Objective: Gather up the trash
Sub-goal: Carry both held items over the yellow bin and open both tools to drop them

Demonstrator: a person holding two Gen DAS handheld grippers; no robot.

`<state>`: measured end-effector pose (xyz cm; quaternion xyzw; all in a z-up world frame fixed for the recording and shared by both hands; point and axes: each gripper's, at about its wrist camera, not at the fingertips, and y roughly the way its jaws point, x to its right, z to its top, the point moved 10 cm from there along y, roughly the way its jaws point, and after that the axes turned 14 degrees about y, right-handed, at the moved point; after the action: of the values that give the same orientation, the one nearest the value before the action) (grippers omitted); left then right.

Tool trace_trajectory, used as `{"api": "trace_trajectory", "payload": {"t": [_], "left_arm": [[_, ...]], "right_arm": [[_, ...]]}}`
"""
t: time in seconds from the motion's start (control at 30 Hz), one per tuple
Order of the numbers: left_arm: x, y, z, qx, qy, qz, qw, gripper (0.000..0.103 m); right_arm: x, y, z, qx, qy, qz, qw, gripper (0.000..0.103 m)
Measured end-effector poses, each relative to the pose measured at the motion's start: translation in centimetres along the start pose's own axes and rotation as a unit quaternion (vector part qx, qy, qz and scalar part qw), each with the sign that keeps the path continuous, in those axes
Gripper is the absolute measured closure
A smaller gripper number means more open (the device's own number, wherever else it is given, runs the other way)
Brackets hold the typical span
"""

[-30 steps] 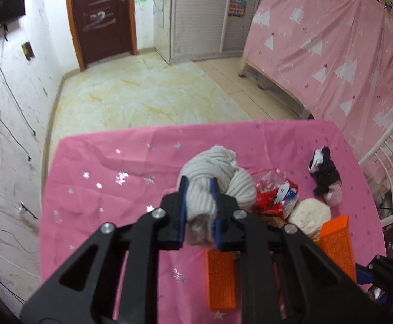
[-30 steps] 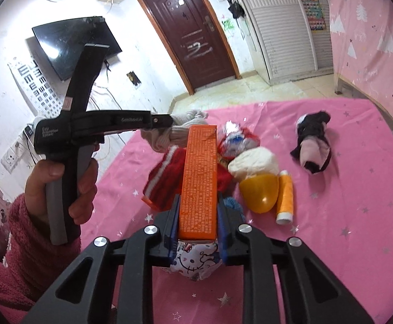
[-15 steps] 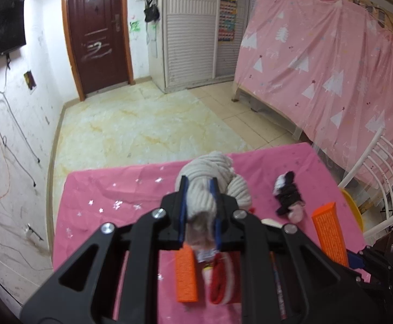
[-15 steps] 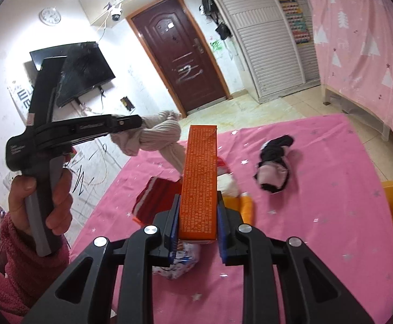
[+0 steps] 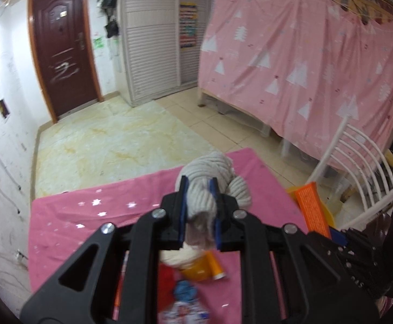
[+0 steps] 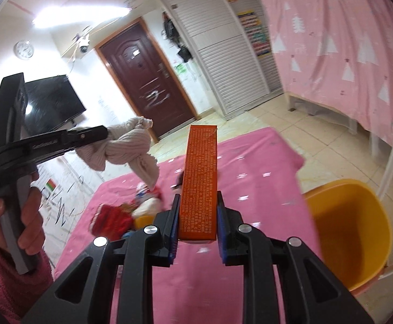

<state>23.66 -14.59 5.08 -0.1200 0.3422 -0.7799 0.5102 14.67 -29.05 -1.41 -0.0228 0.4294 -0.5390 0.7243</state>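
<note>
My left gripper [image 5: 198,189] is shut on a knotted beige knit cloth [image 5: 212,178], held up above the pink table [image 5: 93,216]. In the right wrist view that same cloth [image 6: 126,145] hangs from the left gripper [image 6: 104,133] at the left. My right gripper [image 6: 197,205] is shut on a long orange box [image 6: 200,178], raised over the table's right side. A yellow bin [image 6: 350,232] stands just past the table edge, to the right of the box. The orange box [image 5: 311,208] also shows at the right of the left wrist view.
A heap of small items [image 6: 120,216] lies on the pink cloth: a red knit piece, a white ball, a yellow cup [image 5: 196,270], an orange tube. A white chair [image 5: 358,162] stands beside the bin. A person's hand in a pink sleeve [image 6: 12,216] holds the left gripper.
Both grippers have lifted and swung to the right with their loads, away from the heap. The yellow bin has come into the right wrist view.
</note>
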Motion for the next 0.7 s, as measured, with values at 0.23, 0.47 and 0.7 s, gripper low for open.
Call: {"api": "trace_trajectory", "payload": {"t": [0.23, 0.47, 0.7], "left_arm": [[6.8, 2.7, 2.8, -0.004, 0.022, -0.044, 0.9988, 0.089], [14.2, 6.7, 4.3, -0.03, 0.041, -0.09, 0.9947, 0.089], [21.0, 10.7, 3.3, -0.067, 0.081, -0.11, 0.9883, 0.089]], "right_arm": [[5.0, -2.3, 2.0, 0.031, 0.025, -0.033, 0.999, 0.086], [10.0, -5.1, 4.1, 0.063, 0.048, -0.056, 0.995, 0.086], [13.6, -6.6, 4.5, 0.078, 0.067, -0.078, 0.992, 0.086]]}}
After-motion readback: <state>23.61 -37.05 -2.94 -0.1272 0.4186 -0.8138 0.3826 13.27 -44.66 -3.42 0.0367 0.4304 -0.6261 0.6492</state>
